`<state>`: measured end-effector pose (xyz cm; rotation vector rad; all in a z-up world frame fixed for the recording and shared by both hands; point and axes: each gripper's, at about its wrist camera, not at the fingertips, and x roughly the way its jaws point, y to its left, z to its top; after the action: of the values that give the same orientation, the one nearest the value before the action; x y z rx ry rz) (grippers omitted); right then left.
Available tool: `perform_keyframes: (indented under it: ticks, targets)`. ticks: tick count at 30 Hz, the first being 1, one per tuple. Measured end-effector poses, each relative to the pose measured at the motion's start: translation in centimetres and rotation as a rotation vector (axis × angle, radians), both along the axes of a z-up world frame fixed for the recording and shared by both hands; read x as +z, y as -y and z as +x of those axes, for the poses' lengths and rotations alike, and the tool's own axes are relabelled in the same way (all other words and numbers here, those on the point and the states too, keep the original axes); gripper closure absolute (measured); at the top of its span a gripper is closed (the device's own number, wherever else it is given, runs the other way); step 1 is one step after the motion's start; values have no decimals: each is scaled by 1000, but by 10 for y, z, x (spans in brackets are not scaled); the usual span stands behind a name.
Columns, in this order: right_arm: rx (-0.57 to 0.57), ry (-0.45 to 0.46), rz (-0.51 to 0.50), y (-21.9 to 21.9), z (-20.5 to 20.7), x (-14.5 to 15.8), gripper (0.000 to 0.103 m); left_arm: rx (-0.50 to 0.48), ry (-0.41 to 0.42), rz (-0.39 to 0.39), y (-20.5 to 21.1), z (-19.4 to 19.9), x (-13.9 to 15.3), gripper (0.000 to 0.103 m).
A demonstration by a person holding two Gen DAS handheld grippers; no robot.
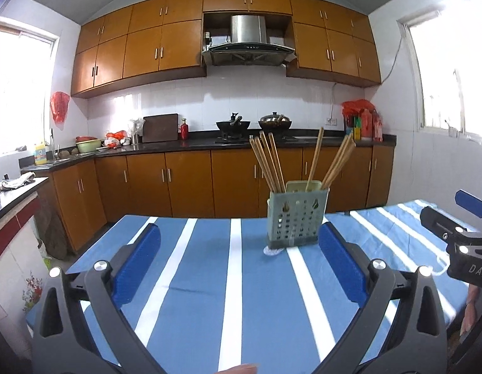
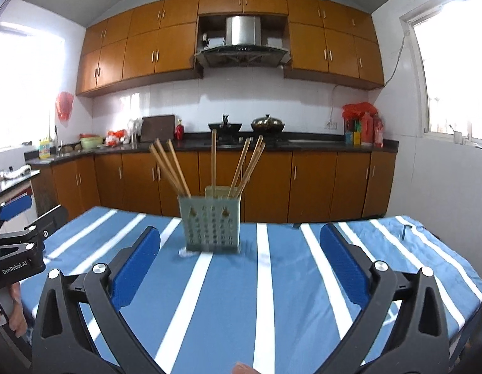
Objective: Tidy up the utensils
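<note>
In the left wrist view, the left gripper (image 1: 239, 249) has its blue-padded jaws spread wide with nothing between them, held over a table (image 1: 209, 280) covered in blue cloth with white stripes. A pale green perforated utensil holder (image 1: 297, 218) stands upright near the table's far edge, just beyond the right pad, and wooden chopsticks (image 1: 269, 162) fan out of its top in three bunches. The right gripper (image 1: 459, 237) shows at the right edge of the view. In the right wrist view, that right gripper (image 2: 240, 249) also has its jaws spread and empty; the utensil holder (image 2: 211, 226) stands toward the far edge of the table (image 2: 287, 296), nearer the left pad, chopsticks (image 2: 170, 168) leaning outward. The left gripper (image 2: 19, 246) sits at the table's left edge.
</note>
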<state>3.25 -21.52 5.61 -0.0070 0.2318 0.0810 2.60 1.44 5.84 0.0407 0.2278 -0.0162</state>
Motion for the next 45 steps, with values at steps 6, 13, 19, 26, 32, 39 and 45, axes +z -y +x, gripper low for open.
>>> perform_keyframes:
  ticks: [6, 13, 19, 26, 32, 39, 45]
  targets:
    - [1, -55, 16, 2, -5, -18, 2, -4, -48, -15, -2, -1, -19, 4]
    - [-7, -93, 19, 2, -12, -35, 2, 11, -88, -17, -5, 0, -37, 4]
    - [-13, -117, 24, 3, -12, -42, 2, 8, -109, -8, -4, 1, -46, 4]
    - [-21, -135, 35, 4, -11, -48, 2, 0, -130, -9, -2, 2, -52, 4]
    - [-28, -149, 43, 6, -10, -52, 2, -8, -150, -7, 0, 5, -57, 4]
    - [-32, -169, 50, 8, -8, -56, 2, -11, -170, -15, 1, 9, -61, 4]
    - [-38, -180, 59, 9, -7, -58, 2, -10, -177, -23, 2, 10, -63, 4]
